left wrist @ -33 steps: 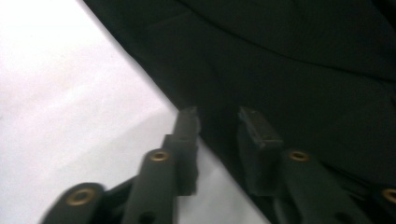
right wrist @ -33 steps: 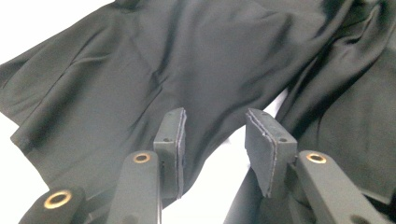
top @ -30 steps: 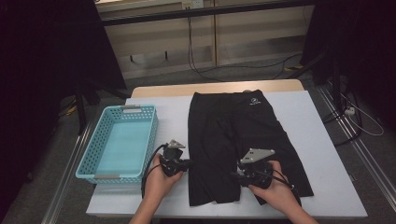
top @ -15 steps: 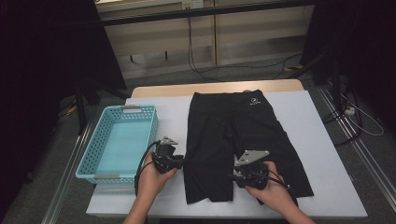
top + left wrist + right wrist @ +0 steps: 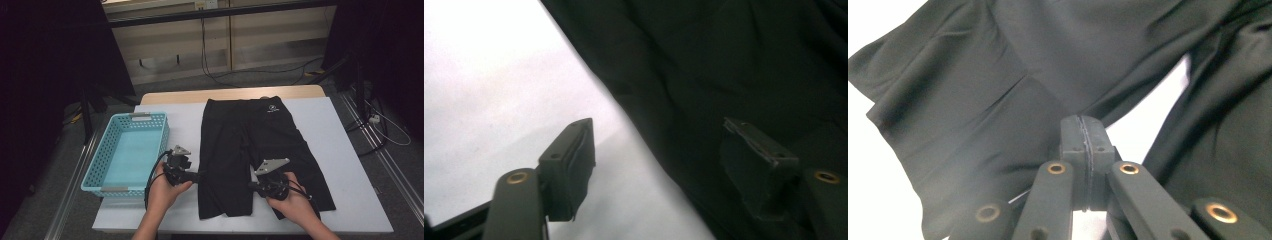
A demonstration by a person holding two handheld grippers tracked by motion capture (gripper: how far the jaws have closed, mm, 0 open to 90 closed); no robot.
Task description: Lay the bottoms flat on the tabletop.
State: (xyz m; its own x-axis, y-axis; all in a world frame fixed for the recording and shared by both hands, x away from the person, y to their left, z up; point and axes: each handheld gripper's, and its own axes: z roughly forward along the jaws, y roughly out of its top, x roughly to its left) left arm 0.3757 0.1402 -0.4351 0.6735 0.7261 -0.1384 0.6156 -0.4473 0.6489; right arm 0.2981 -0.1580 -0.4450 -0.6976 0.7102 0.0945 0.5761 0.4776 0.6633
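Now spreading the jaws of the left gripper [image 5: 664,150], just lately opening, with one over the bare table [image 5: 489,75] and the other over the shorts [image 5: 724,60], straddling the cloth's edge and pressing on nothing. Closing the jaws of the right gripper [image 5: 1083,125] pad to pad, just lately narrowing, right at a fold of the shorts [image 5: 1048,60]; not showing whether any cloth is being pinched. Working at the near end of the shorts [image 5: 260,135], lying flat and spread along the table's [image 5: 340,135] middle. Sitting just left of the left gripper [image 5: 197,175]: a basket [image 5: 165,135].
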